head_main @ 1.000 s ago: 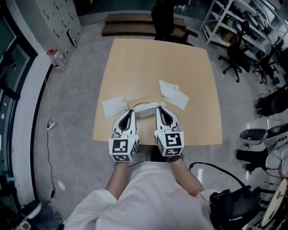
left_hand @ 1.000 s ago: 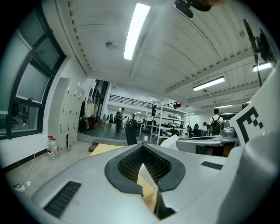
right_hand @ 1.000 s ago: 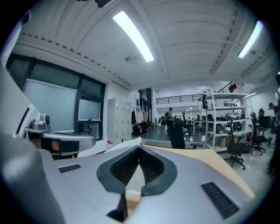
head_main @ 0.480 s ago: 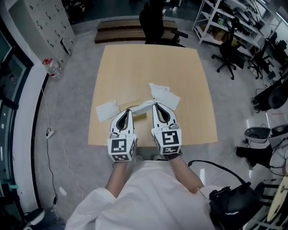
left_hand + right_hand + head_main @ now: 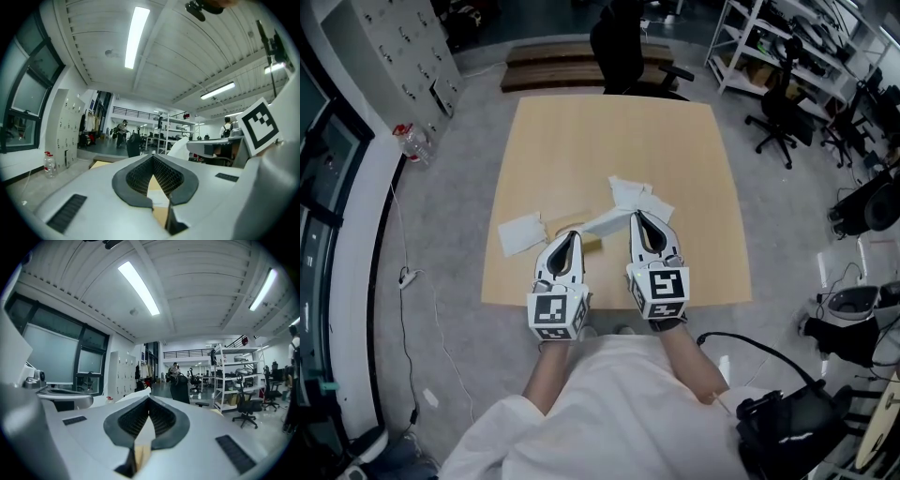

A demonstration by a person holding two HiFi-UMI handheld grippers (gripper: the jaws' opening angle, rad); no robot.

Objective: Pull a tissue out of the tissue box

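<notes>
The tan tissue box [image 5: 590, 241] lies near the table's front edge, partly hidden behind my left gripper [image 5: 567, 235]. A white tissue [image 5: 606, 221] stretches in a strip from the box up to my right gripper [image 5: 643, 216], which is shut on its end. In the right gripper view the tissue [image 5: 132, 396] pokes out past the closed tips of that gripper [image 5: 150, 398]. In the left gripper view, the jaws of my left gripper [image 5: 153, 157] meet at the tip. I cannot tell whether they pinch the box's edge.
The wooden table [image 5: 609, 141] carries loose tissues at the left [image 5: 520, 232] and behind the right gripper [image 5: 639, 196]. An office chair [image 5: 623, 47] stands at the far edge, with shelves and more chairs to the right. A bottle [image 5: 414, 142] stands on the floor, left.
The right gripper has lifted and drawn away from the box, and the tissue now hangs stretched between box and gripper. The left gripper has shifted a little too.
</notes>
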